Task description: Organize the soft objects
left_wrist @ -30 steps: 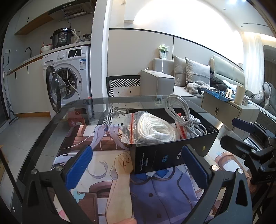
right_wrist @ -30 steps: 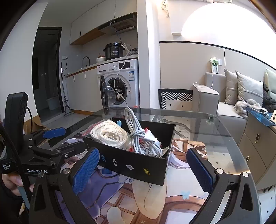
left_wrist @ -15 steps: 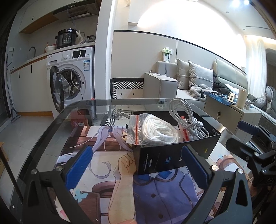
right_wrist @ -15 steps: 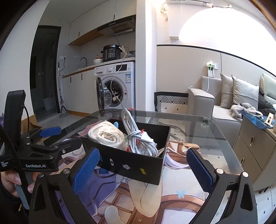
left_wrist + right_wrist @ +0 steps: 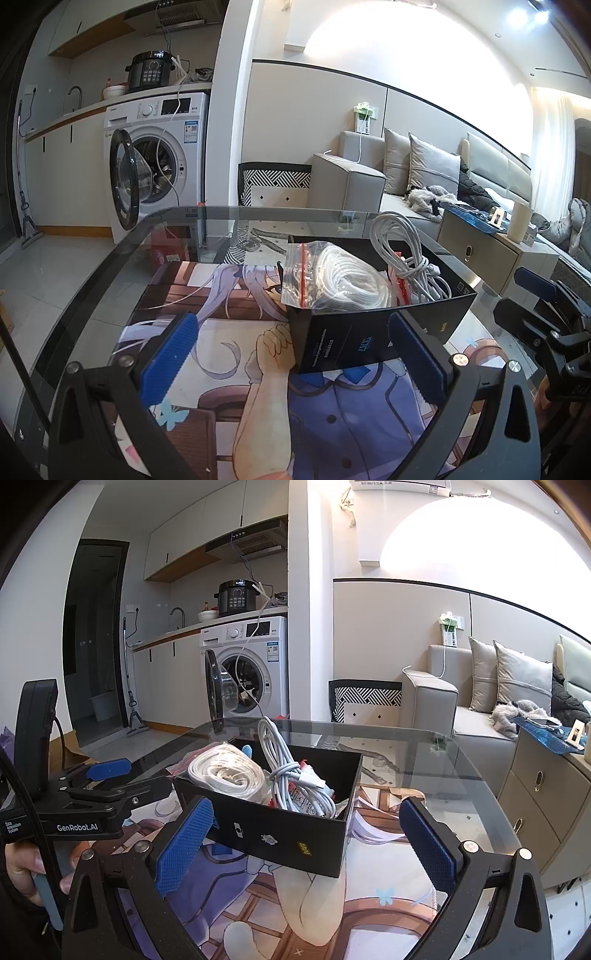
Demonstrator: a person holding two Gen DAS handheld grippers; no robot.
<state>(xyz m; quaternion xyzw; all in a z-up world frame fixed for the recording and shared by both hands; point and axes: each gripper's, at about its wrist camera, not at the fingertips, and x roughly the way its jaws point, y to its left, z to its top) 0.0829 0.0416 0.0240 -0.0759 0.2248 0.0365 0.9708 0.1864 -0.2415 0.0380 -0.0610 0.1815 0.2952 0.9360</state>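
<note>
White cable coils (image 5: 225, 775) fill the black box (image 5: 280, 830) on the glass surface (image 5: 424, 749); left hand-held gripper (image 5: 291, 354) and right hand-held gripper (image 5: 306, 842) both gape apart, empty.

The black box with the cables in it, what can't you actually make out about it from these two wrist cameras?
- Left wrist view: the near wall of the black box hides the box floor and the lower part of the bagged white cord.
- Right wrist view: whatever lies under the grey cable bundle is covered by it.
- Both views: the small print and logos on the box walls are too small to read.
- Right wrist view: the box's far left corner sits behind the bagged cord.
</note>
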